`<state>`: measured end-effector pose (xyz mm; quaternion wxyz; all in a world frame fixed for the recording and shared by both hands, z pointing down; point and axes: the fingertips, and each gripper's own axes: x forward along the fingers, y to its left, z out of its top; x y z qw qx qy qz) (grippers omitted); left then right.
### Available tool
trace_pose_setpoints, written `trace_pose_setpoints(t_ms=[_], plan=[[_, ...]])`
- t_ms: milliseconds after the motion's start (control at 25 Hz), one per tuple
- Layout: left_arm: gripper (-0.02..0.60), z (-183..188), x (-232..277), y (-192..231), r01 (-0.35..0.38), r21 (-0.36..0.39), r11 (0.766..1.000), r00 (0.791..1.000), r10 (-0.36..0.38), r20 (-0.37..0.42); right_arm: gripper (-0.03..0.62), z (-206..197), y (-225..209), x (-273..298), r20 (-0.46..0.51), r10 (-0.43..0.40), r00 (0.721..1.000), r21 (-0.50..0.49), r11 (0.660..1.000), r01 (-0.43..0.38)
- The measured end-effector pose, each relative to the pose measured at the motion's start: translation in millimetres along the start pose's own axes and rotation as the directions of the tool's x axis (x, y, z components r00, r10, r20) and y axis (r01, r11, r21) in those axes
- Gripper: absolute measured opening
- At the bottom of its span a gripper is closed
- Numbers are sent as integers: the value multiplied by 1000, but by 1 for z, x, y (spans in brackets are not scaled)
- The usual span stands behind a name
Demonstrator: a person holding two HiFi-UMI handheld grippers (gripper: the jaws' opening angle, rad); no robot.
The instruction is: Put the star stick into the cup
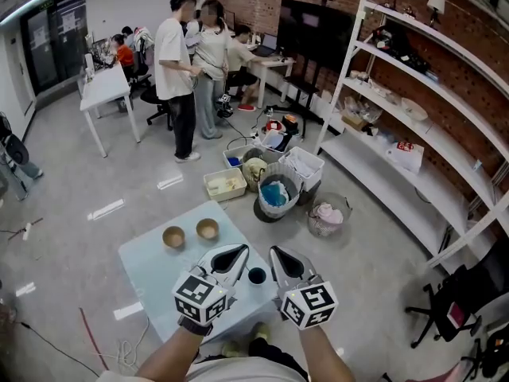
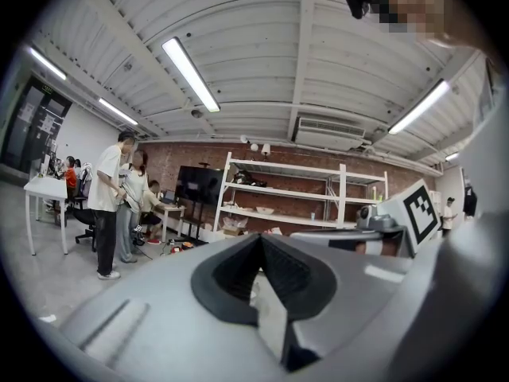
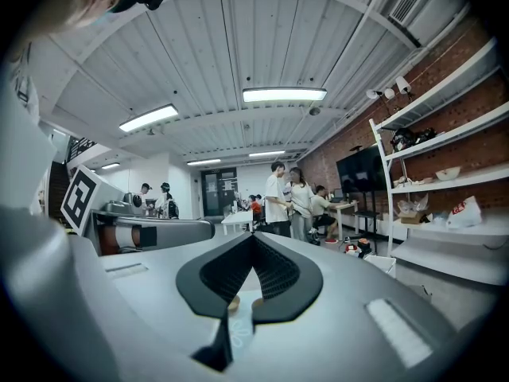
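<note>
The cup (image 1: 256, 275), small and dark, stands on the pale blue counter (image 1: 151, 273) close to its near right corner. The left tool (image 1: 242, 250) hangs just left of the cup and above it. In the left gripper view its ribbed black jaws are pressed together at the tips with nothing between them (image 2: 258, 237). The right tool (image 1: 275, 251) hangs just right of the cup. Its jaws are likewise pressed together at the tips and pinch nothing (image 3: 253, 237).

2 tan bowls (image 1: 173, 236) (image 1: 207, 228) sit side by side on the counter, beyond the cup and to its left. Farther beyond the cup, off the counter, a cluster of bins and baskets (image 1: 276, 191) stands on the floor. Well to the cup's right, white shelves (image 1: 413, 110) line a brick wall.
</note>
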<state>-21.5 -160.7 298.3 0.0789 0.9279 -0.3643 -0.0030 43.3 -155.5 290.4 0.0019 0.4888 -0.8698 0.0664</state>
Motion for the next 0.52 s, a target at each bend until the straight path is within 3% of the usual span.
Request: trace_pose_setpoints(t_ms=[520], plan=[[5,-4,0,0,-5,-10,1000,1000,5,0,11,-5,1,0,-8,1,1000,0,1000,-1]])
